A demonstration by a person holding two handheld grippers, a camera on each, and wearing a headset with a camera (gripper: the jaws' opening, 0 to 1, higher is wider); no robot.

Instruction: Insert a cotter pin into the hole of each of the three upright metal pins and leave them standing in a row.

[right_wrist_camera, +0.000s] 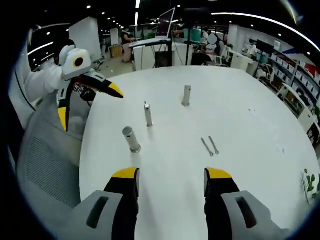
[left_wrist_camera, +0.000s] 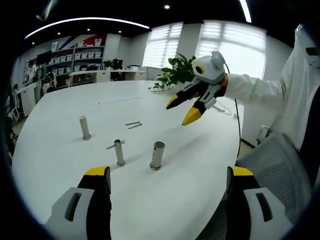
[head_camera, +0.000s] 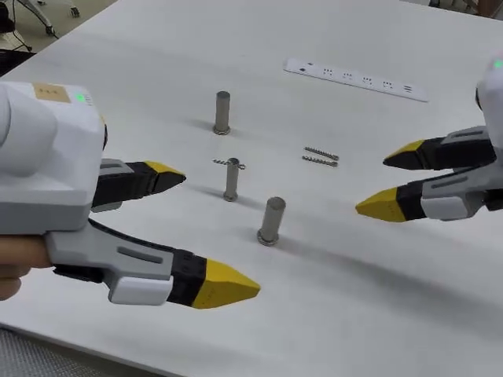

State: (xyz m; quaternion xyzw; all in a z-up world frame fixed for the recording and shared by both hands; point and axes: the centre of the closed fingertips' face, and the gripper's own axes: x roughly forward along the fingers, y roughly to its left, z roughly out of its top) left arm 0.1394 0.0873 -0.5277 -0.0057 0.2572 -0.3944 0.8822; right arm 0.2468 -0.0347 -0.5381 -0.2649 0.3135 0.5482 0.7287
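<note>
Three upright metal pins stand in a loose row around the middle of the white counter (head_camera: pixel 377 298), running from the far edge toward the near edge. The far pin (head_camera: pixel 222 112) and the near pin (head_camera: pixel 272 221) are bare. The middle pin (head_camera: pixel 231 181) has a cotter pin (head_camera: pixel 229 163) pushed crosswise through its top, with its ends sticking out on both sides. Two loose cotter pins (head_camera: pixel 321 156) lie flat and side by side on the counter, near the row on the right gripper's side and touching none of the pins. A white power strip (head_camera: pixel 355 79) lies close to the far edge.

The left hand-held gripper (head_camera: pixel 216 232) hovers above the near left part of the counter. Its jaws are spread wide with nothing between them, and its yellow tips point toward the row. The right hand-held gripper (head_camera: pixel 373 184) hangs above the right side, beyond the loose cotter pins. Its jaws are parted too, less widely, and it is empty. Neither one touches the pins or the counter.
</note>
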